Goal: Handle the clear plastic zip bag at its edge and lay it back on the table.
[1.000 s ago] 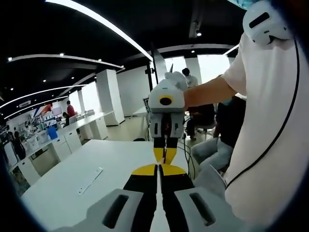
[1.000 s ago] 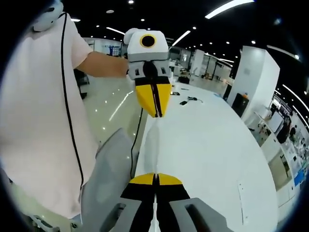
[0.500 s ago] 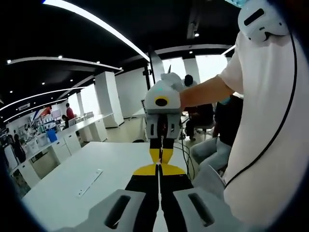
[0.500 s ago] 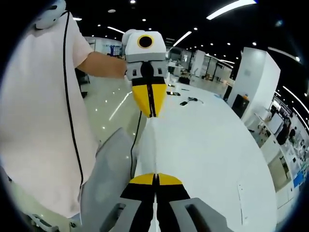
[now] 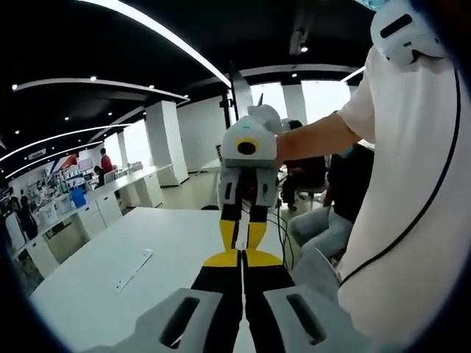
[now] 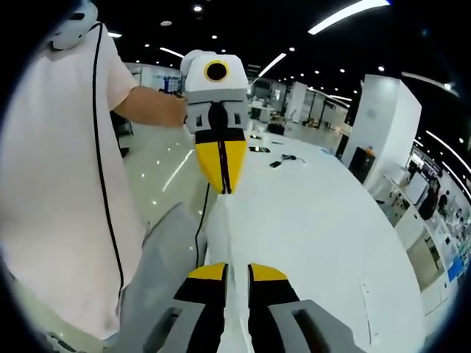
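The clear plastic zip bag point(image 6: 227, 235) hangs as a thin whitish sheet between the two grippers, which face each other above the white table point(image 6: 324, 220). My left gripper point(image 5: 241, 257) is shut on one edge of the bag; in the right gripper view, the left gripper point(image 6: 221, 185) pinches that edge with its yellow tips together. My right gripper point(image 6: 237, 271) stands open, its jaws parted on either side of the bag's other edge. The left gripper view shows the right gripper point(image 5: 242, 243) with a clear gap between its yellow fingers point(image 5: 228, 234).
A person in a white shirt point(image 5: 412, 220) with a black cable stands at the table's side. A flat white strip point(image 5: 134, 271) lies on the table. Small dark items point(image 6: 280, 158) sit at its far end. White pillars and desks stand beyond.
The right gripper's jaws have parted from the bag edge; half a second ago they were shut on it. The left gripper stays shut on the bag.
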{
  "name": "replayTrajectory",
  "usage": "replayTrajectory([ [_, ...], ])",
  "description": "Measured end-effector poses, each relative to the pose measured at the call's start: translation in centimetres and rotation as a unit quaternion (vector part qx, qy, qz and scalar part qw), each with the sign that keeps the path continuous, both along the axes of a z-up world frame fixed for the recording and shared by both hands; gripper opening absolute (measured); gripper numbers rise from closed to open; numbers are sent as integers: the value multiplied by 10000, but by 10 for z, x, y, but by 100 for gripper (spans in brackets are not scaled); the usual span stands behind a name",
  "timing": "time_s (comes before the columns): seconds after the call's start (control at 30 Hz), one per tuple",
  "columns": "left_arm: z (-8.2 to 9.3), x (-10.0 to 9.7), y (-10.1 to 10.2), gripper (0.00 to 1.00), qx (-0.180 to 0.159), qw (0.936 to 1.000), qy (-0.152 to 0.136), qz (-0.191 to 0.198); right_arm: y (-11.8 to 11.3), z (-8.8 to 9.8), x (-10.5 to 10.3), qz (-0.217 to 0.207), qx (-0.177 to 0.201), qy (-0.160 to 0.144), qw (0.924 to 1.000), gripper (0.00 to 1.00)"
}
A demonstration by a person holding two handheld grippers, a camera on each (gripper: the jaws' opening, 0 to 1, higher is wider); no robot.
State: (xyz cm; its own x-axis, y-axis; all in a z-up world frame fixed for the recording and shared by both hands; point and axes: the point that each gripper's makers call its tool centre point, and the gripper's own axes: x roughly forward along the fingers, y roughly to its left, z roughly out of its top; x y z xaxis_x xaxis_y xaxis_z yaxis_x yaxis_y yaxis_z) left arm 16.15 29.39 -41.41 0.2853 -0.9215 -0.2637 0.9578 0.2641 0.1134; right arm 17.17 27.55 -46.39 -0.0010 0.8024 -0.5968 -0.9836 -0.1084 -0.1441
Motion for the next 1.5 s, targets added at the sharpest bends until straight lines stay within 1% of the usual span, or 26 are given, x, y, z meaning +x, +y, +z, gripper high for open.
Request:
replayTrajectory([
  [0.13,-2,2,-1,0,18,9999,115,36,10,10,-6,103,193,-24,9998,6],
  [0.17,-2,3,0,0,22,10000,59,65,12,11,-7,154,210,-84,9996,5],
  [0.2,-3,2,-1,0,21,9999,95,45,13,11,-7,156,217,-96,9996,5],
  [0.3,-2,4,-2,0,26,9999,75,75,17,16,-7,158,320,-115,9993,5],
  [0.53,-3,3,-5,0,71,9999,69,79,24,25,-8,176,468,-72,9987,3],
  [1.0,-6,4,-2,0,172,9998,32,60,28,28,-11,298,394,-105,9987,1],
  [1.1,-6,3,-2,0,196,9998,14,46,28,27,-12,342,362,-142,9987,0],
  [1.17,-6,2,-3,0,208,9998,1,36,28,27,-12,399,348,-243,9983,0],
  [1.3,-7,2,-2,0,227,9997,4,18,27,27,-12,418,328,-244,9983,0],
  [1.5,-7,2,-4,0,293,9995,-84,-10,26,26,-11,456,292,-314,9980,0],
])
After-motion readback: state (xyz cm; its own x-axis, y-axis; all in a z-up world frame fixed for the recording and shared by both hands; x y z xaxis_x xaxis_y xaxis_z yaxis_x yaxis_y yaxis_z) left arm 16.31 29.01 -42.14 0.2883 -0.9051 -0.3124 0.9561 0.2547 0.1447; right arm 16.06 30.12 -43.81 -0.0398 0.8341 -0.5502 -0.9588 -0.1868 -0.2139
